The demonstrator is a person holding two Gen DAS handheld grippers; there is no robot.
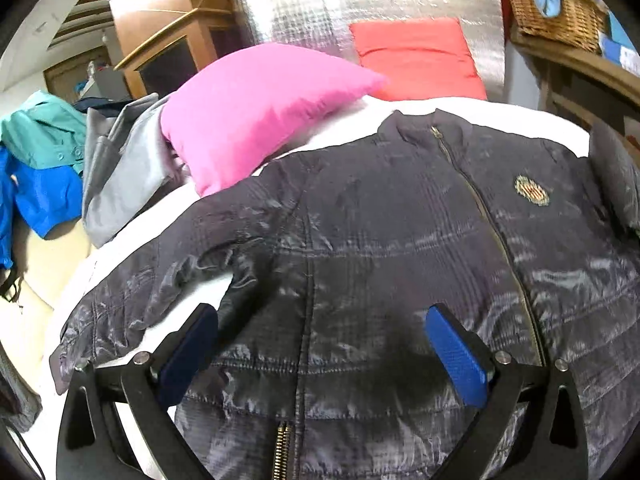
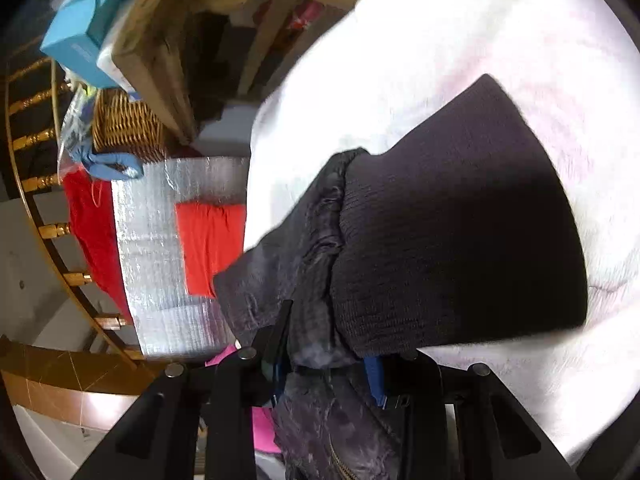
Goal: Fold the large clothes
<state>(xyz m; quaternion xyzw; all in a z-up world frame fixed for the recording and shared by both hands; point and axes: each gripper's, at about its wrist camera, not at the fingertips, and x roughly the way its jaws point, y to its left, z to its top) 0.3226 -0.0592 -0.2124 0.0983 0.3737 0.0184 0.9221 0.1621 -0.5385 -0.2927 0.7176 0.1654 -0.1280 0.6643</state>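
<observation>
Gripping jacket [image 2: 320, 248] cuff [image 2: 460, 240], right tool [image 2: 328, 360], fingertips hidden; left tool [image 1: 320, 344] wide apart above jacket.

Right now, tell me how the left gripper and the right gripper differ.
The left gripper is open, its blue pads spread wide above the jacket, gripping nothing. The right gripper is shut on the jacket's sleeve, just behind the ribbed cuff. Both have black frames and blue pads.

Jacket [image 1: 400, 240] is laid flat on bed [image 1: 460, 106], collar toward headboard. Two pillows [image 1: 256, 108] are placed behind it. Clothes pile [image 1: 60, 168] is stacked left of bed; basket [image 1: 560, 12] is set on shelf at right.
</observation>
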